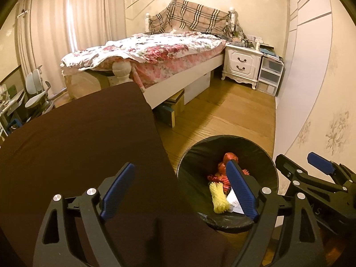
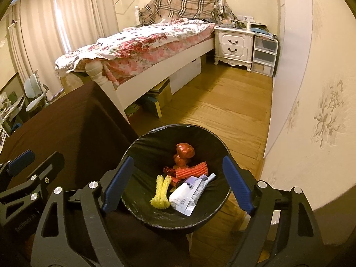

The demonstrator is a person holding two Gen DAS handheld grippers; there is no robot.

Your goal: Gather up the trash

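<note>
In the lower part of the right wrist view, the right gripper (image 2: 178, 182) stands with its blue-padded fingers (image 2: 118, 184) spread wide and empty above the round bin lined with a black plastic bag (image 2: 155, 142). The left gripper (image 1: 180, 191) is likewise wide open with nothing between its pads. In the bin lie a yellow foam net sleeve (image 2: 161, 192), long axis running up the frame and tilted slightly right, an orange ribbed foam sleeve (image 2: 192, 171) lying nearly across, crumpled white paper wrappers (image 2: 189, 197) and a red crumpled wrapper (image 2: 184, 151). Left of the bin is a table under a dark brown cloth (image 2: 62, 120). Beyond, a wooden plank floor (image 2: 222, 102) reaches a bed with a floral quilt (image 2: 142, 42) and a white nightstand (image 2: 233, 42).
</note>
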